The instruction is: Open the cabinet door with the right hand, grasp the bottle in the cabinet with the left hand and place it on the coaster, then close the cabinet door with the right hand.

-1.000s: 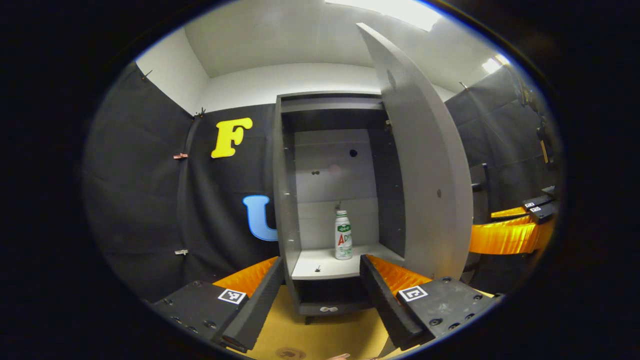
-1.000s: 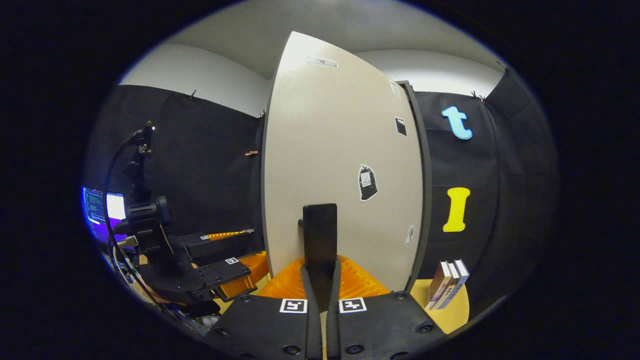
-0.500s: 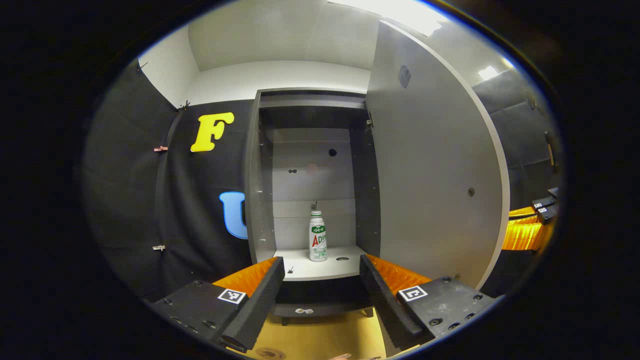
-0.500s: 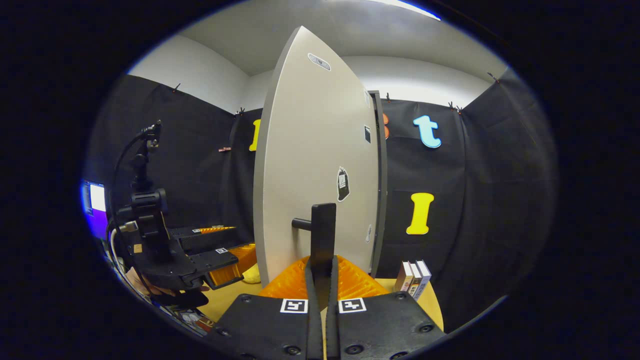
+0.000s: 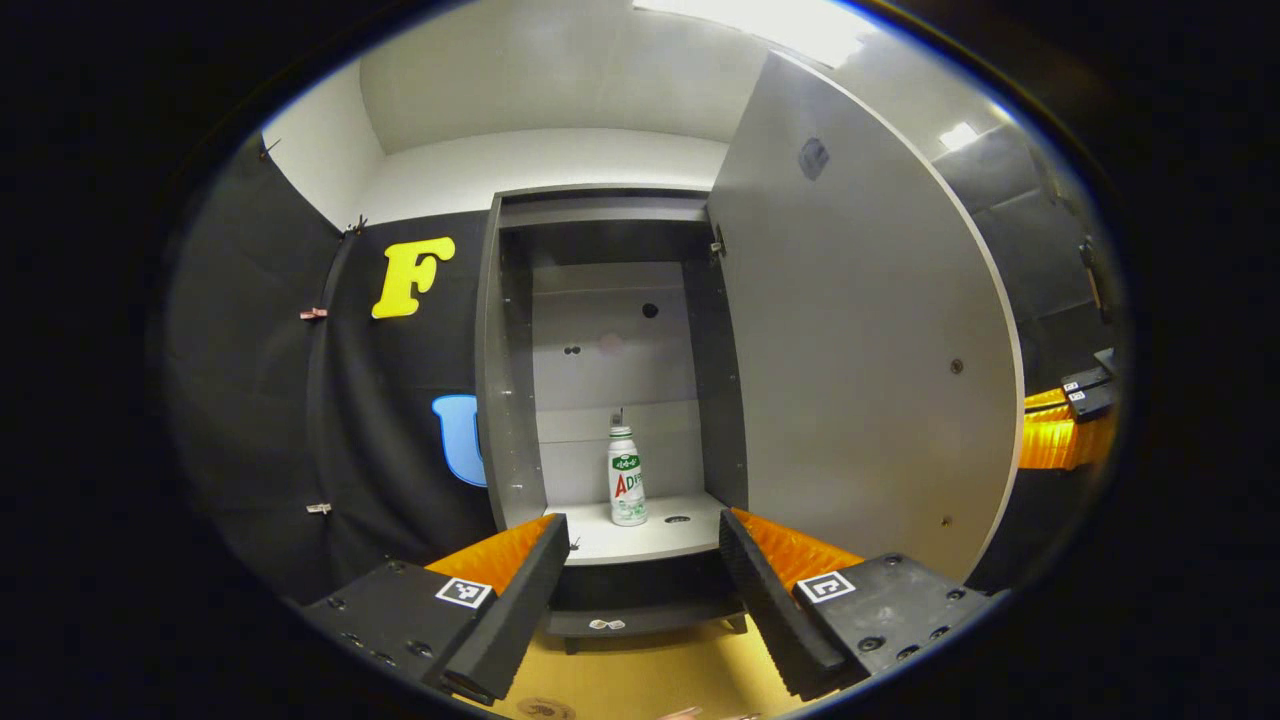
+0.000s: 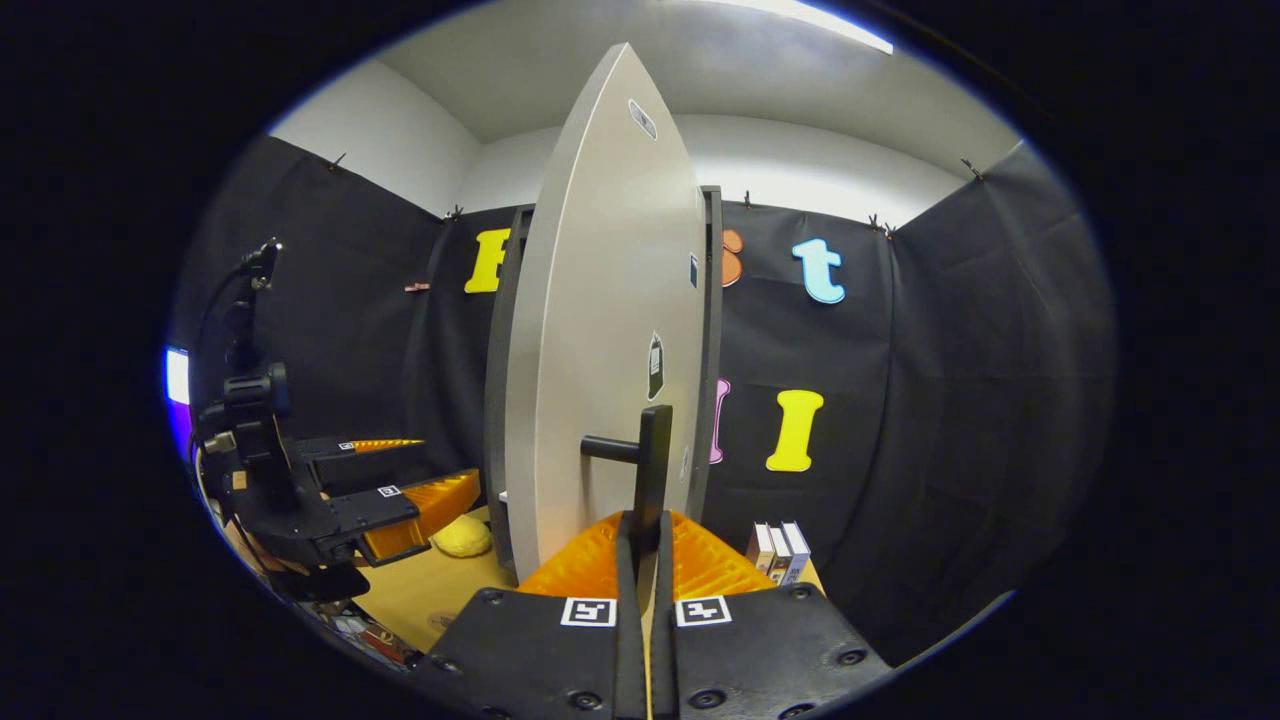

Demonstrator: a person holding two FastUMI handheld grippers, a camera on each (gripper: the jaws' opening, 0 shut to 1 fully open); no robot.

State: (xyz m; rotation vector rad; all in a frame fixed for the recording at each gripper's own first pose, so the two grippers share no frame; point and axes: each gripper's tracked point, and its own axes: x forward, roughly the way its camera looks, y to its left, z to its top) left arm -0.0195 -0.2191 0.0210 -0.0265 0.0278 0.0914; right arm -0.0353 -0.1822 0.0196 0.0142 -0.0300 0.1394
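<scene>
Left gripper view put the left gripper (image 5: 635,590) nearest, its two black, orange-backed fingers spread wide with nothing between them, above a tan tabletop (image 5: 650,680). Beyond the fingertips stood the grey cabinet (image 5: 500,400), raised on short feet, with its door (image 5: 860,330) swung out to the right so the whole interior was exposed. On the pale lower shelf (image 5: 640,540) the white bottle (image 5: 627,476) with a green and red label stood upright, near the shelf's middle and apart from both side walls, with bare shelf in front of it and empty height above. Behind the cabinet hung black cloth, with white wall and ceiling above. At the far right edge, past the door's free edge, the orange and black of the right gripper (image 5: 1070,440) showed.

Right gripper view had the right gripper's own fingers pressed together on the black door handle (image 6: 650,470), a vertical bar joined to the door's outer face by a short post. The door (image 6: 600,330) was seen almost edge-on, carrying small stickers. To the left the left gripper (image 6: 380,500) hovered over the tabletop, near a yellow object (image 6: 462,537) lying beside the cabinet base. To the right a few books (image 6: 778,550) stood upright by the cloth wall; the coaster could not be made out
</scene>
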